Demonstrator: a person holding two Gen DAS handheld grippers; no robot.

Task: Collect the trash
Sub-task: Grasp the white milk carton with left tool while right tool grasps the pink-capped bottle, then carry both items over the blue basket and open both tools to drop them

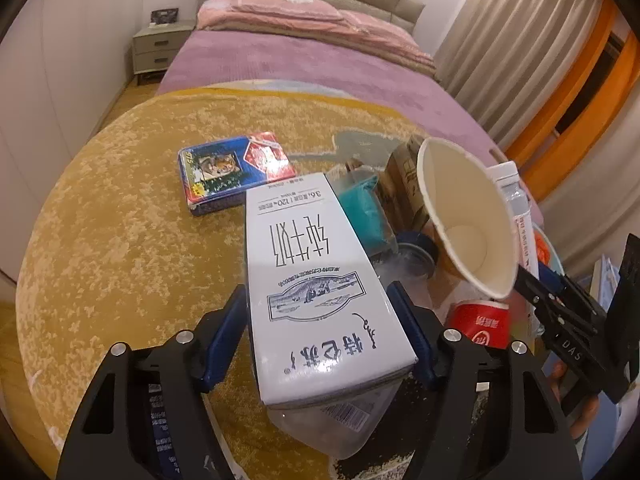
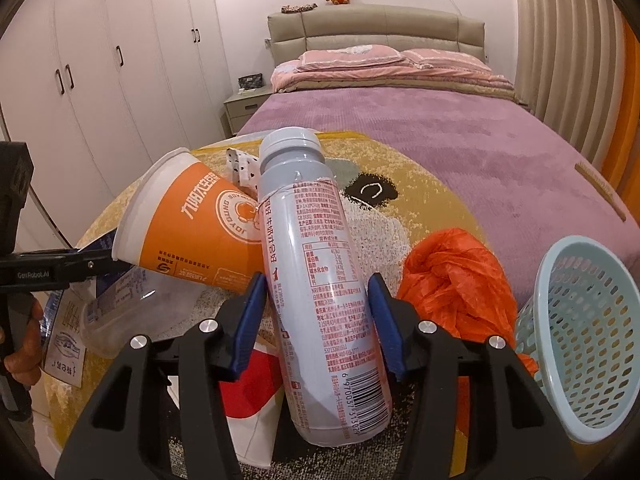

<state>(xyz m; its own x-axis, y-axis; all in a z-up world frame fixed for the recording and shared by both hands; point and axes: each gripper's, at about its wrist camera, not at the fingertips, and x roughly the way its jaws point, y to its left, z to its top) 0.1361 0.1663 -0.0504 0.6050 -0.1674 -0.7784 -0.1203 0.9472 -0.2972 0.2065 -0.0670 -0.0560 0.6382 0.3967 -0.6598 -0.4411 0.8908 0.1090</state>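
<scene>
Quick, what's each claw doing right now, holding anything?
Left gripper: closed on the white milk carton.
Right gripper: closed on the grey bottle.

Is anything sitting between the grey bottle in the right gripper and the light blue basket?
Yes. A crumpled orange plastic bag lies between the grey plastic bottle, held in the right gripper, and the light blue perforated basket, against the basket's left side.

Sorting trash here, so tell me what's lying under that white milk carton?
Under the white milk carton lies a clear plastic container, poking out at the near end. The carton covers its far end.
</scene>
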